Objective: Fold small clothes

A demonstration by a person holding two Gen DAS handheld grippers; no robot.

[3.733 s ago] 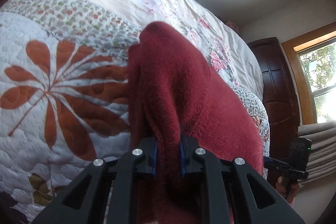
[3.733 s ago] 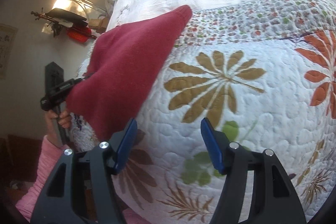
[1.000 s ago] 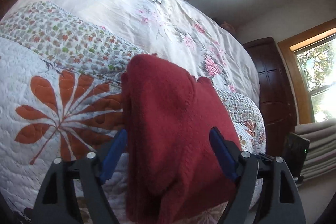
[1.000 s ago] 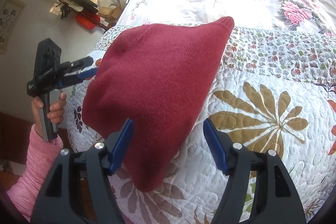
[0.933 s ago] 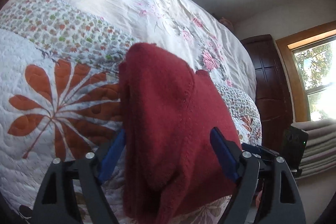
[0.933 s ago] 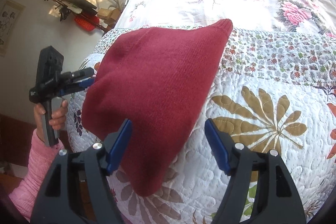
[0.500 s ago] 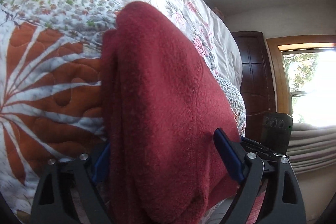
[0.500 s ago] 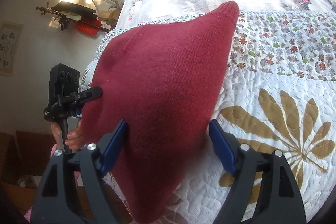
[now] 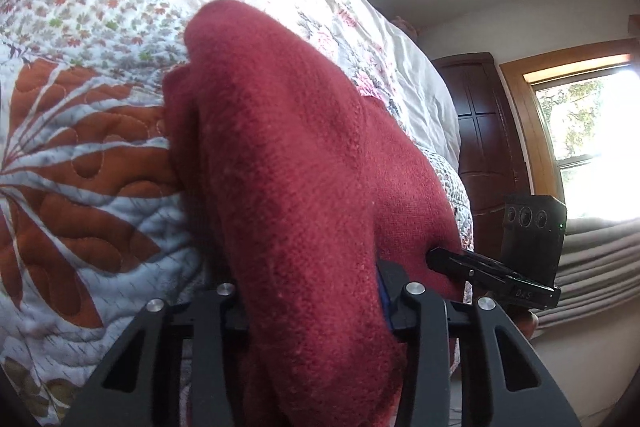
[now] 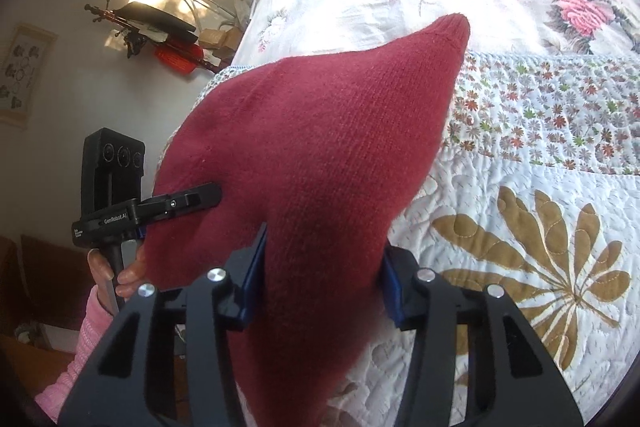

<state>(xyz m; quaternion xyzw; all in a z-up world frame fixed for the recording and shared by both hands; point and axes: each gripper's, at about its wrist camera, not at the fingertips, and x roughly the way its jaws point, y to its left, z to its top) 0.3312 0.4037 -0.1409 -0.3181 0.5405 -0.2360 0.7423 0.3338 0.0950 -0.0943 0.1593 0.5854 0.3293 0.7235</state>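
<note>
Both your tongs, left [image 9: 308, 301] and right [image 10: 320, 267], look clamped on the red knit [image 10: 320, 147] over the bed [image 10: 540, 187]; fold prob. half done, laying flat left.

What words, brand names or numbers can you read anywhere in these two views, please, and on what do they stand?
"GenRobot.AI": on the side of the left gripper, seen in the right wrist view.
Smaller print below it: too small to read.
Marking on the right gripper in the left wrist view: too blurred to read.
Framed wall picture: no legible text.
</note>
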